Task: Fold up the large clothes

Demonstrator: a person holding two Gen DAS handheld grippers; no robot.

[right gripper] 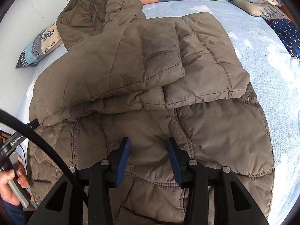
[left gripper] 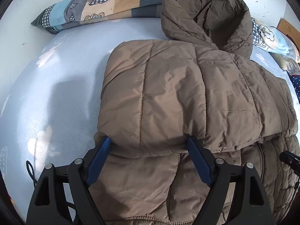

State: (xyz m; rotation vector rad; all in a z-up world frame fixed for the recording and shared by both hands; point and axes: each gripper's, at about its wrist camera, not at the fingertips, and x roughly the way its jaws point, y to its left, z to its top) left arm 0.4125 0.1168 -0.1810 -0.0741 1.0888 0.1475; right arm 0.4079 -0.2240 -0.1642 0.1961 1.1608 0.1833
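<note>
A brown quilted hooded jacket (left gripper: 178,97) lies on a pale blue bed sheet (left gripper: 56,93), its sleeves folded across the chest and its hood (left gripper: 206,13) spread towards the pillows. My left gripper (left gripper: 149,140) stands wide open at the lower edge of the folded left sleeve. Its blue fingertips (left gripper: 106,142) touch that edge, with the sleeve spanning the gap. In the right wrist view, my right gripper (right gripper: 148,140) hovers open over the lower body of the jacket (right gripper: 215,131), nothing pinched between its pads (right gripper: 123,155).
Patchwork pillows (left gripper: 93,7) lie along the head of the bed against the white wall. A dark starry cloth (right gripper: 286,33) lies at the right. A person's hand (right gripper: 11,183) holds the other gripper's body (right gripper: 14,142) at the left, with a black cable (right gripper: 46,150) arching past.
</note>
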